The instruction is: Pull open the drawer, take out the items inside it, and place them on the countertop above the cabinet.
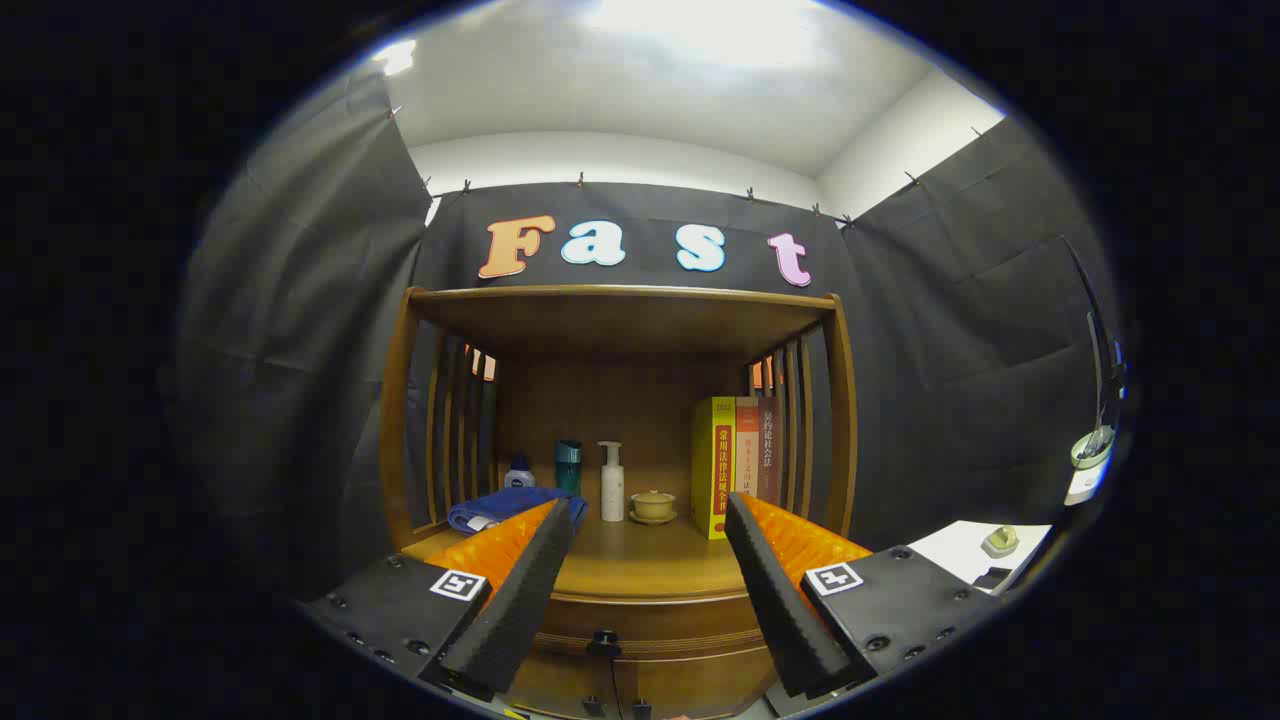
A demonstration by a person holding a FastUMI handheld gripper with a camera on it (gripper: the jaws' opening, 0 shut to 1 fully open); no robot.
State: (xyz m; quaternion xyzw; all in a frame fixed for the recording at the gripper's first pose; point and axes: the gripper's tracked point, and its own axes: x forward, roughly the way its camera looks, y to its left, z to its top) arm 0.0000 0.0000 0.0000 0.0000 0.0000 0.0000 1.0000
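Observation:
A wooden cabinet stands ahead of me, its countertop [640, 570] just beyond my fingertips under a wooden shelf hood. The drawer front [650, 625] sits below the countertop edge, closed, with a small dark knob [603, 640] low between my fingers. My gripper [648, 512] is open, its two fingers spread wide with nothing between them, held in front of and slightly above the drawer. What lies inside the drawer is hidden.
On the countertop stand a folded blue cloth [505, 507], a small white and blue bottle [518, 472], a teal cup [568, 466], a white pump bottle [611, 482], a small lidded yellow cup [653, 506] and upright books [735, 462]. A white table [985, 552] stands at the right.

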